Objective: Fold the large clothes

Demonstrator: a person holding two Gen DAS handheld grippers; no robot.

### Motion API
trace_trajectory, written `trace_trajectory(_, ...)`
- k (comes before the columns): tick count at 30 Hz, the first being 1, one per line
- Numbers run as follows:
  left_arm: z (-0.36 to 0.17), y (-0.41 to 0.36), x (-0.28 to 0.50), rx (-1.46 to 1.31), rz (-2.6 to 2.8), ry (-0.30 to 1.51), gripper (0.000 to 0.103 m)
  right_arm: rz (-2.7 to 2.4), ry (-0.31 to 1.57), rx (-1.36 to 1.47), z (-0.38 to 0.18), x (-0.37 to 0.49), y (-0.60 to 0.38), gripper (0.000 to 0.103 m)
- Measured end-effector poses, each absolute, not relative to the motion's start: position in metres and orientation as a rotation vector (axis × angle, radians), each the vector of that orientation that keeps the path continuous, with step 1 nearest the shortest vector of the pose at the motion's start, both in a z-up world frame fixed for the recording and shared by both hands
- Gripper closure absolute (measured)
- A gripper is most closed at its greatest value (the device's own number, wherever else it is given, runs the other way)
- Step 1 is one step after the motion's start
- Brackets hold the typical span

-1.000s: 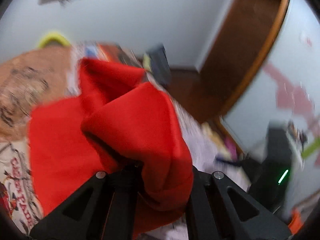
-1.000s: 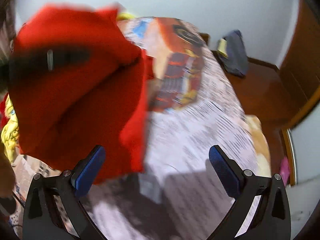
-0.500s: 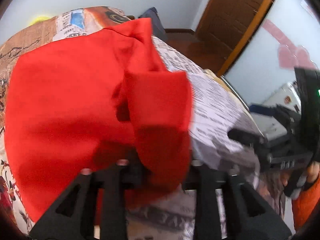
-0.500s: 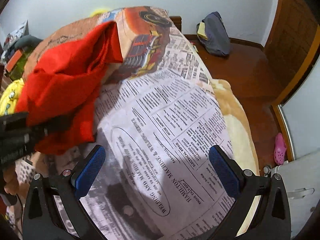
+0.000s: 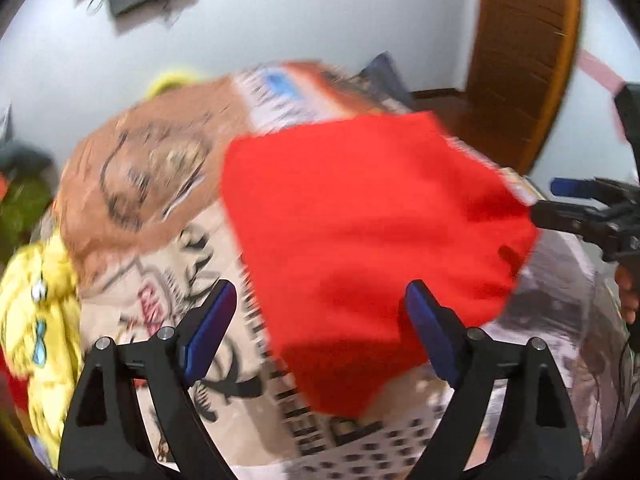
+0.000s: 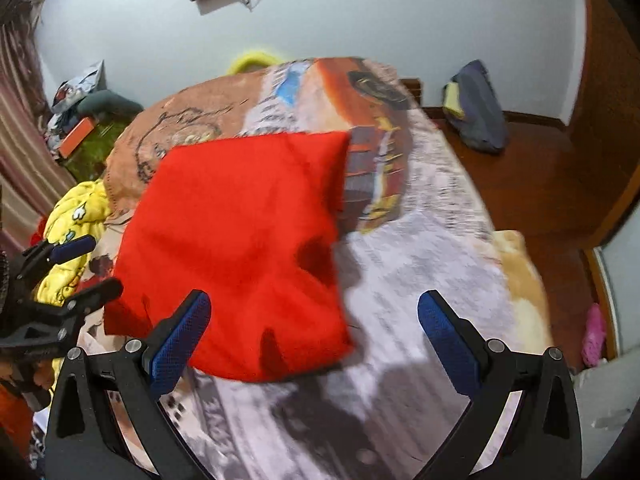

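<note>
The bright red cloth garment (image 6: 240, 248) lies in a loosely folded, roughly four-sided heap on the bed's printed newspaper-and-car pattern cover (image 6: 420, 272), its long axis running from the near edge away toward the wall. A dark pocket of loose fabric shows on its right flank, so the fold looks rough rather than finished.

The left gripper (image 5: 316, 336) has just been opening its jaws, which now stand wide apart with nothing pressed between them; the red garment's near corner lies just ahead of them and toward their right finger. The right gripper (image 6: 316, 338) also has its jaws wide apart and empty, with the garment ahead and to the left, its near edge just beyond the left blue pad.

Both grippers sit close to the near edge, the left one a little more squarely facing it. Judging from this, the next grasp would probably come at that near edge or the loose right flank.

A yellow patterned cloth (image 6: 68, 236) lies bunched beside the garment on the left.
</note>
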State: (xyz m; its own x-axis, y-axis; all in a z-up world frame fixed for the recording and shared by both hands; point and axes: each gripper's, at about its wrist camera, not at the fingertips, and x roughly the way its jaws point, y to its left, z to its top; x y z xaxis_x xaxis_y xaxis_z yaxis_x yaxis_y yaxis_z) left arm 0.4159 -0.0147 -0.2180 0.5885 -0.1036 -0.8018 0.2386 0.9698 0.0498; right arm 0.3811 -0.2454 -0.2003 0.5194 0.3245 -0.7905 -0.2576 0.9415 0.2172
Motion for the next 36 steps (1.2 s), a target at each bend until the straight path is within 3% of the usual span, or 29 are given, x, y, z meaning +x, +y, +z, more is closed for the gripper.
trace_trajectory(3,-0.246,0.011,0.422,0.078,-0.199,1.017,0.017,0.370,1.027,0.066,-0.221,0.392,-0.228,0.000)
trace_trajectory(9,-0.273,0.027,0.408,0.088,-0.189,1.017,0.013,0.314,1.134,-0.044,-0.264,0.395,-0.225,0.000)
trace_trajectory(14,-0.276,0.031,0.396,0.108,-0.204,1.030,0.013,0.335,1.149,-0.037,-0.265,0.381,-0.251,0.000)
trace_trajectory(25,-0.224,0.046,0.387,0.165,-0.155,0.939,0.013,0.347,1.031,-0.043,-0.220,0.374,-0.262,0.000)
trace_trajectory(36,-0.209,0.065,0.444,-0.073,-0.198,0.925,0.013,0.470,1.023,0.040,-0.224,0.411,-0.229,0.000)
